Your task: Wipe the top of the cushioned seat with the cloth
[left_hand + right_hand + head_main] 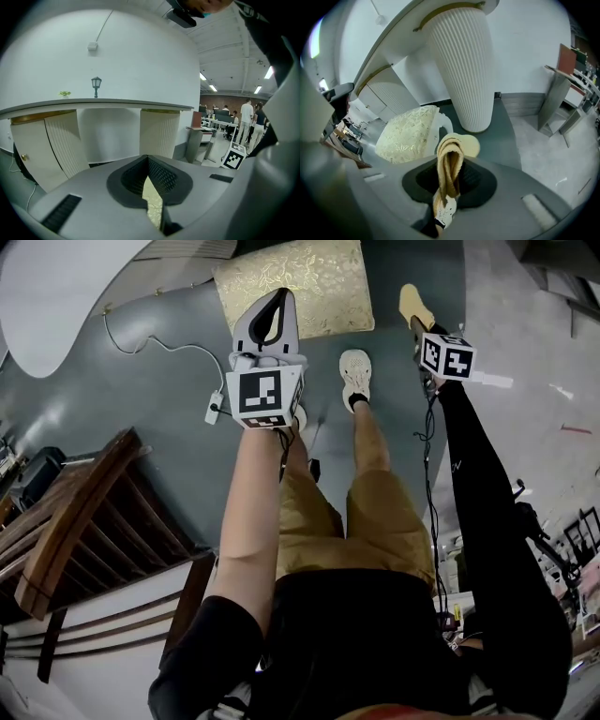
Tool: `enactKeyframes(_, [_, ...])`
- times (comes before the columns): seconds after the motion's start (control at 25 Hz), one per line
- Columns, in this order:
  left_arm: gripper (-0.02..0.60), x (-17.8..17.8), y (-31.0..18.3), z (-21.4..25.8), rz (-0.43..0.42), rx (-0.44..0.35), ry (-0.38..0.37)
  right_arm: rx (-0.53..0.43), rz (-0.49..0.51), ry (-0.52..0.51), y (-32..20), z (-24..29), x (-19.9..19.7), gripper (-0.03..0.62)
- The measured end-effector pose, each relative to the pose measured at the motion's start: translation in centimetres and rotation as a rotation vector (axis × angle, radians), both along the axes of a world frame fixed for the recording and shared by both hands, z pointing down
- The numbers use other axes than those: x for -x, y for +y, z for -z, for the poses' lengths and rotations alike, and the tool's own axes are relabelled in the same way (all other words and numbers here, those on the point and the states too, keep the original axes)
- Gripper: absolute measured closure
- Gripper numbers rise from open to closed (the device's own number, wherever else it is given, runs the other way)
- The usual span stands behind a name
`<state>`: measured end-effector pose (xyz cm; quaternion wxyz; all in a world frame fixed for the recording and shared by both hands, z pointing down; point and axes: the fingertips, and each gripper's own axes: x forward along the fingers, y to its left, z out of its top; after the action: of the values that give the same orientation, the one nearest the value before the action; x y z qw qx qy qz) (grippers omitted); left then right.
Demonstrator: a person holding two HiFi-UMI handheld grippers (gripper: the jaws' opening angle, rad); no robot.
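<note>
The cushioned seat is a gold patterned square cushion low on the grey floor, at the top of the head view. My left gripper hangs over its near edge, jaws shut with nothing between them. In the left gripper view its dark pads meet, and a sliver of the gold cushion shows through below them. To the right of the cushion, my right gripper is shut on a folded yellow cloth. In the right gripper view the cloth stands up as a loop between the jaws, with the cushion lying beyond it to the left.
A white ribbed pedestal under a round white tabletop stands behind the cushion. A wooden chair is at the left. A cable with a white adapter lies on the floor. The person's shoe is near the cushion.
</note>
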<state>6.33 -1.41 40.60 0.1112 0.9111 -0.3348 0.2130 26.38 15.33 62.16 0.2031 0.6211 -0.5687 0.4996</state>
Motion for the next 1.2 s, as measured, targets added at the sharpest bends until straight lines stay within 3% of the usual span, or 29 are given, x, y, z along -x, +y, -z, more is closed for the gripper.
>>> enactKeyframes(0.32, [0.577,1.2,-1.8,0.8,0.025,-0.011,0.024,-0.064,0.000,0.025,-2.2,3.1,0.0,0.536])
enactKeyframes(0.52, [0.577,4.5,-3.9,0.1,0.035,-0.004,0.028,-0.215,0.001,0.038,-8.5,6.9,3.7,0.536])
enactKeyframes(0.76, [0.577,9.3,-7.1,-1.0,0.042,0.007,0.019,-0.405,0.072,-0.111,-18.9,10.9,14.6,0.536])
enactKeyframes(0.96, [0.577,13.1,-9.9,-1.1,0.030,0.007,0.025,-0.419,0.154,-0.196,-25.1,11.7,24.6,0.536])
enactKeyframes(1.2, [0.577,16.9,-13.4,-1.2,0.038,-0.001,0.022,-0.366,0.164,-0.293,-29.6,9.4,31.7,0.536])
